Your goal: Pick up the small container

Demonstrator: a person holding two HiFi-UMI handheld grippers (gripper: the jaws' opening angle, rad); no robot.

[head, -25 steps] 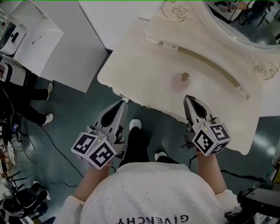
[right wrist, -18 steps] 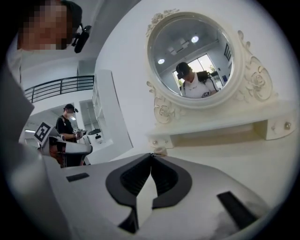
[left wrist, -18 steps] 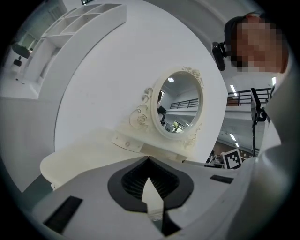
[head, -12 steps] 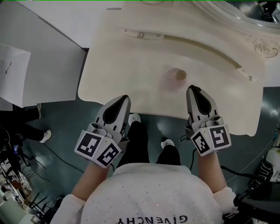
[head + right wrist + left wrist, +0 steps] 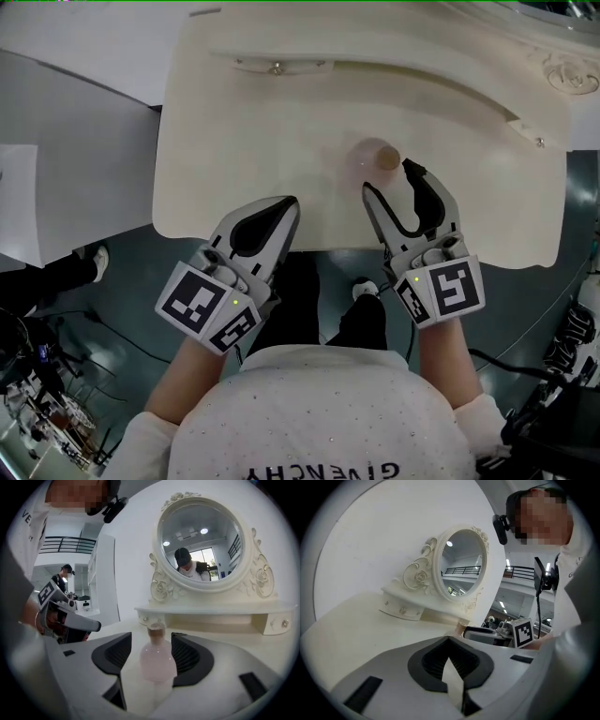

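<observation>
Surface: a cream dressing table [image 5: 234,112], with an oval mirror [image 5: 201,541] above a raised shelf [image 5: 375,80] along its far edge.
Task item: the small container [image 5: 157,660], a pink round-bodied bottle with a brown stopper [image 5: 155,631]. It stands upright on the tabletop, right of middle and nearer the near edge than the shelf.
Right tool: the right gripper [image 5: 389,180] reaches in over the near edge. Its jaws are spread wide and have just been opening.
Fit: in the right gripper view the container is framed between the two pads, at the mouth of the jaws. There is a gap on each side and no pad presses on it.
Left tool: the left gripper [image 5: 287,206] has its tip over the near edge, left of middle. Its jaws are pressed together with nothing between them, and it is well apart from the container.
Done so far: the approach, the opening and the line-up on the bottle all appear to be in order.
Outstanding: ease in around the body, close and lift. The container rests on the tabletop, ungripped.
Stage, judged: early, with the pickup itself not begun.
Risk, judged: the body looks round and smooth, so an off-centre pinch could tip it or let it slip.
</observation>
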